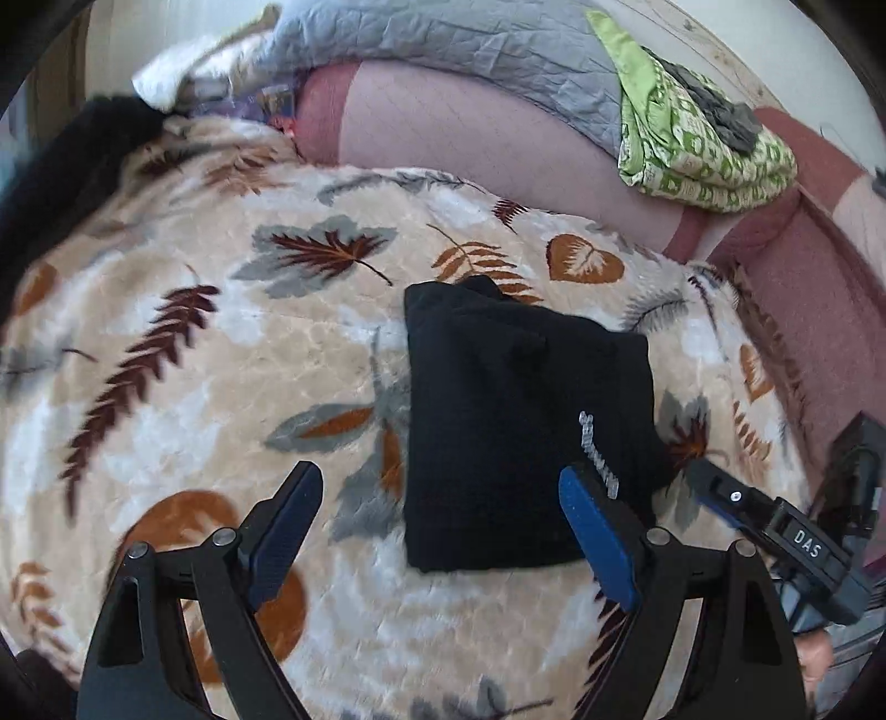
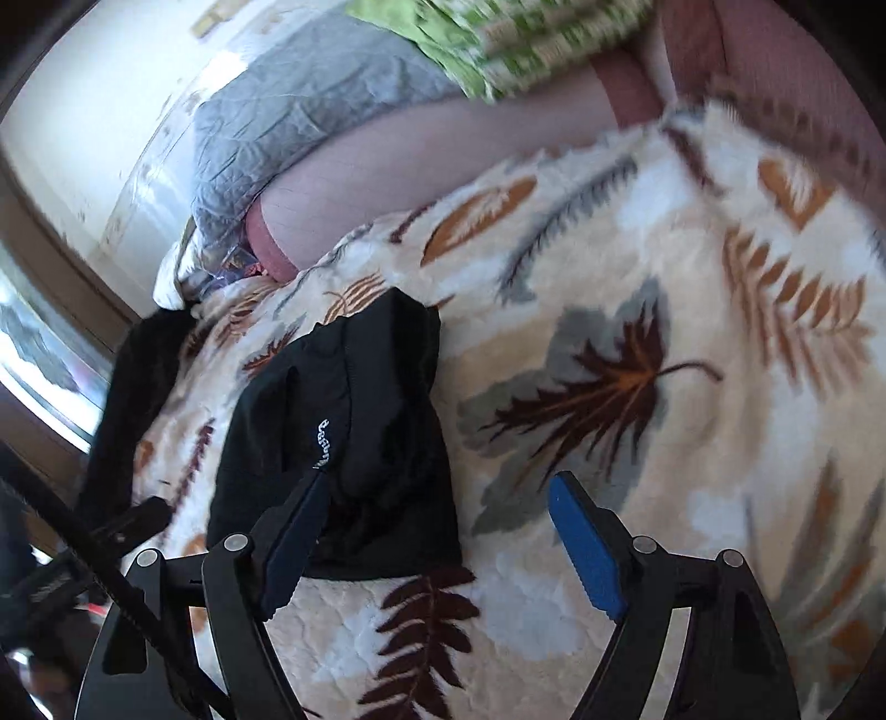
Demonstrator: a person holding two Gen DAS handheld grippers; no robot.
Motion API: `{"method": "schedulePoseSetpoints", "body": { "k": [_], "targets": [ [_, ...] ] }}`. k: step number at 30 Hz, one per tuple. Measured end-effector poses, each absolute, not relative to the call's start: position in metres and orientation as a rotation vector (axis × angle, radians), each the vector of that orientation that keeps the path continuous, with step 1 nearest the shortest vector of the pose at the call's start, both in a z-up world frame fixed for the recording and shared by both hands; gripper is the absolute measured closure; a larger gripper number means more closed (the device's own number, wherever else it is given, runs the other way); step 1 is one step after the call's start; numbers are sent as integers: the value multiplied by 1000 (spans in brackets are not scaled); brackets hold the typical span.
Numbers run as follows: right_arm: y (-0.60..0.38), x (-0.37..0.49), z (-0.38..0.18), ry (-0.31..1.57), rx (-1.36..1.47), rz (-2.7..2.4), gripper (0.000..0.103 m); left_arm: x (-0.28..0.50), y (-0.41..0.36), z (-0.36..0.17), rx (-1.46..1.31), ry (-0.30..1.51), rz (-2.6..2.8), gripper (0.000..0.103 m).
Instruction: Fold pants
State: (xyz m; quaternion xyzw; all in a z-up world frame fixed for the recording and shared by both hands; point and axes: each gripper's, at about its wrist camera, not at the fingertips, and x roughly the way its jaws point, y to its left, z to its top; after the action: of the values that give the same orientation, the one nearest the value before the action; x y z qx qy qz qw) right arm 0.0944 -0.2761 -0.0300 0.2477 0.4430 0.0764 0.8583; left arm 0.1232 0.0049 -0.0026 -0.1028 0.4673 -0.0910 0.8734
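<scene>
The black pants (image 1: pixel 520 426) lie folded into a compact rectangle on the leaf-print blanket (image 1: pixel 221 387), with a small white logo on top. My left gripper (image 1: pixel 443 487) is open and empty, hovering just above the near edge of the pants. The right gripper's body (image 1: pixel 775 526) shows at the right of this view. In the right wrist view the folded pants (image 2: pixel 354 432) lie left of centre. My right gripper (image 2: pixel 437 498) is open and empty, its left finger (image 2: pixel 293 526) over the pants' near edge.
A second black garment (image 2: pixel 133 399) lies at the blanket's left edge. A grey quilted blanket (image 1: pixel 470 50) and a green patterned cloth (image 1: pixel 698 144) rest on the pink sofa back (image 1: pixel 470 138). A window is at the far left in the right wrist view.
</scene>
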Motion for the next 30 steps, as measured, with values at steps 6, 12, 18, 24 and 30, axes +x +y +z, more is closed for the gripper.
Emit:
{"method": "schedulePoseSetpoints", "body": {
  "k": [6, 12, 18, 24, 30],
  "targets": [
    [-276, 165, -63, 1018, 589, 305, 21, 186, 10, -42, -266, 1101, -255, 16],
    [-261, 197, -88, 1024, 586, 406, 31, 218, -3, -73, -306, 1191, -356, 10],
    [-231, 205, -77, 1042, 539, 504, 66, 226, -33, -43, -221, 1150, -422, 52],
    [-235, 209, -50, 920, 504, 449, 55, 261, -18, -40, -289, 1156, -344, 51],
    [-251, 213, -70, 1002, 487, 236, 31, 259, -6, -43, -312, 1164, -271, 43]
  ]
}}
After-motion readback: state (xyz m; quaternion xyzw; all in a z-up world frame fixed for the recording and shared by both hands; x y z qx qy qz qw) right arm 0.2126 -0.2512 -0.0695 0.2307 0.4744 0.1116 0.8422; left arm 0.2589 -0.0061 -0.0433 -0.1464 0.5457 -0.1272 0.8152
